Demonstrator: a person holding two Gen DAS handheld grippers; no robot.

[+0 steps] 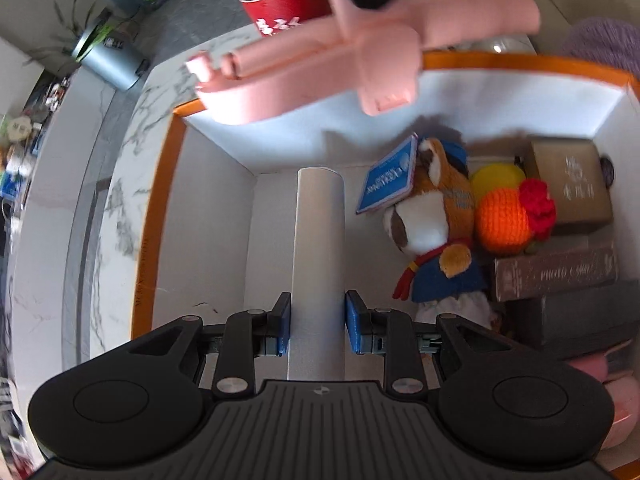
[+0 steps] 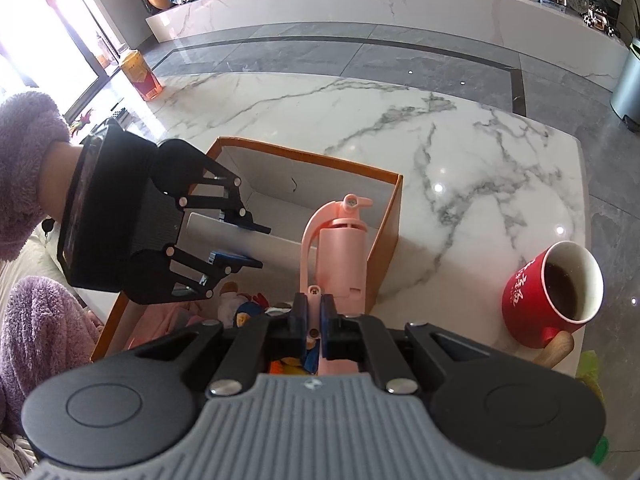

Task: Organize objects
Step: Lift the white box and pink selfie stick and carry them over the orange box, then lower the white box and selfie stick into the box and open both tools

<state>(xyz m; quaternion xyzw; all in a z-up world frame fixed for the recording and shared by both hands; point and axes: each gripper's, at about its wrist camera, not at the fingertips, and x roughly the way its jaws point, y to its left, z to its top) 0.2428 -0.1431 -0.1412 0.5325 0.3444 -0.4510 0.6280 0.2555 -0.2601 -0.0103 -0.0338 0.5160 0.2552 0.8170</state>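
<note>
Left hand-held gripper: we see its blue pads clamped on either side of a plain white cylindrical tube, which runs from the pads toward 12 o'clock, down into the box; in the right wrist view the same hand-held gripper hangs over the box's 9 o'clock side, carried by a hand in a fuzzy purple sleeve
Right hand-held gripper: we find it clenched on the thin curved handle of a pale pink plastic bottle-shaped gadget, whose body points to 12 o'clock over the box's 3 o'clock wall; from the left wrist view this pink gadget is blurred and lies across the box's far rim
Box: an open white cardboard box with an orange rim stands on the white marble desk
Box contents: at 3 o'clock of the tube we make out a brown and white plush toy in blue clothes with a blue card leaning at its head, an orange crocheted ball, a yellow ball, a red knitted flower, a tan carton and a dark brown box with faint lettering
Desk, outside the box: a red mug with white lettering and a wooden handle stands at 3 o'clock of the box, well apart from it, with dark liquid inside
</note>
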